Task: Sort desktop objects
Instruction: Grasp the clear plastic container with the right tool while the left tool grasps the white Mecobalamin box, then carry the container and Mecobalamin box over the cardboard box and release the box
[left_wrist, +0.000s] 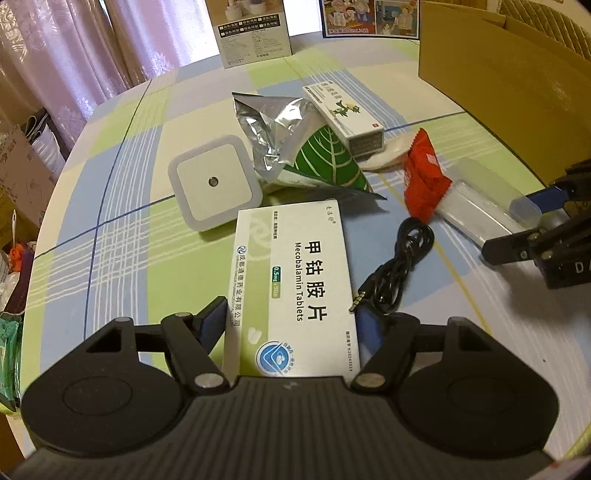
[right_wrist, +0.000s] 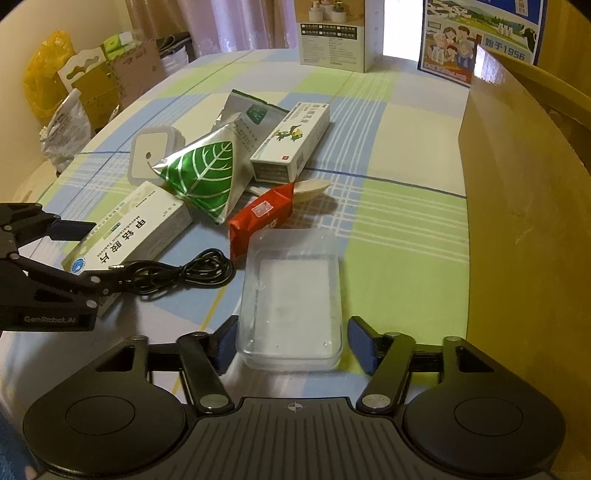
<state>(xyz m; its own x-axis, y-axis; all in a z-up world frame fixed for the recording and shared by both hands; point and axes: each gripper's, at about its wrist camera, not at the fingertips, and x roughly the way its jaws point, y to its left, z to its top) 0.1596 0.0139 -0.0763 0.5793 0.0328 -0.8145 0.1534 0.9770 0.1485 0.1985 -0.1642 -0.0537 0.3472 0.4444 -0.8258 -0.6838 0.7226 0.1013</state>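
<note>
My left gripper (left_wrist: 291, 325) is open, its blue pads on either side of the near end of a white Mecobalamin tablet box (left_wrist: 291, 280), which lies flat on the checked tablecloth. My right gripper (right_wrist: 291, 343) is open, its pads flanking the near end of a clear plastic box (right_wrist: 291, 299) with small gaps on both sides. The tablet box (right_wrist: 136, 236) and the left gripper (right_wrist: 79, 258) show at the left of the right wrist view. The right gripper (left_wrist: 517, 221) and clear box (left_wrist: 480, 199) show at the right of the left wrist view.
A black audio cable (left_wrist: 402, 258), red snack packet (left_wrist: 424, 177), silver-green leaf pouch (left_wrist: 295, 147), white square night light (left_wrist: 214, 182), second medicine box (left_wrist: 343, 114) and wooden spoon (right_wrist: 310, 190) lie mid-table. A large cardboard box (right_wrist: 524, 206) stands at the right. Printed cartons (left_wrist: 255, 33) stand at the back.
</note>
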